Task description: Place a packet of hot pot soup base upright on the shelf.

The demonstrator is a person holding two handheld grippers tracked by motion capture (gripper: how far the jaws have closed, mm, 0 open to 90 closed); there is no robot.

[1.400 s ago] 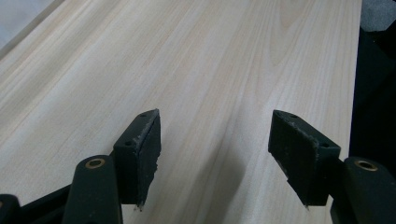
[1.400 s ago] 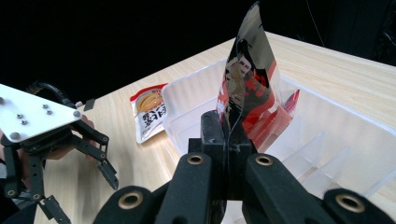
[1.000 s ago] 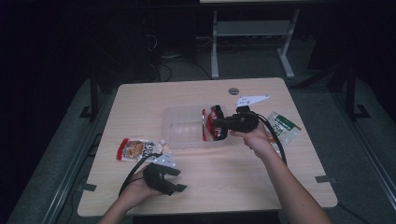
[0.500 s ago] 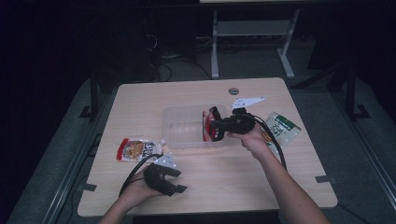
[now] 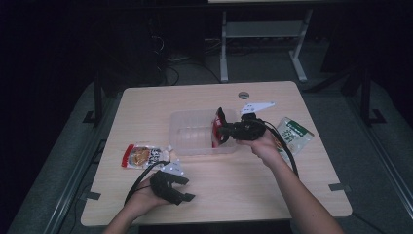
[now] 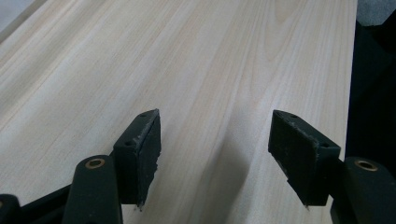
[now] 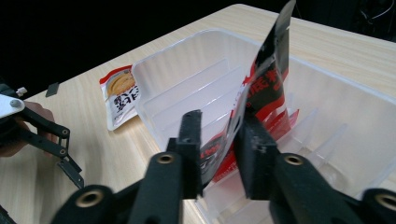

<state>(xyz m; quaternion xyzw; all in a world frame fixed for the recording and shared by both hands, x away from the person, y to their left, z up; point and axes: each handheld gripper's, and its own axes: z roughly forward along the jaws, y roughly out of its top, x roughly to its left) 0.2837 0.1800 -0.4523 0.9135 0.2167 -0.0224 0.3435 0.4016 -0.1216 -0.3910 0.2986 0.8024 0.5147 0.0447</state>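
Red packet [image 7: 261, 88]: a red and black snack packet standing on edge inside the clear plastic tub [image 5: 187, 131], at the tub's right end as seen from above; its lower edge looks to rest on the tub floor, though the glare on the plastic makes that hard to be sure of.
Right gripper [image 5: 220, 130]: held level over the tub's right end, its jaws pointing in over the rim.
Right gripper's jaws: they have just been opening; in the right gripper view the packet is between the two black pads, with a gap on the left side, so the pads no longer pinch it.
Left gripper [image 5: 178, 187]: resting near the front edge of the table [image 5: 302, 92], well apart from the tub.
Left gripper's jaws: spread wide in the left gripper view, with bare wood between them and nothing held.
Second packet [image 5: 142, 156]: a red and white packet lying flat on the table just beside the tub's left front corner.
Green packet [image 5: 293, 134]: flat on the table to the right of the right hand [image 5: 265, 146].
Tub: see-through, ribbed on the bottom, sitting in the middle of the table.
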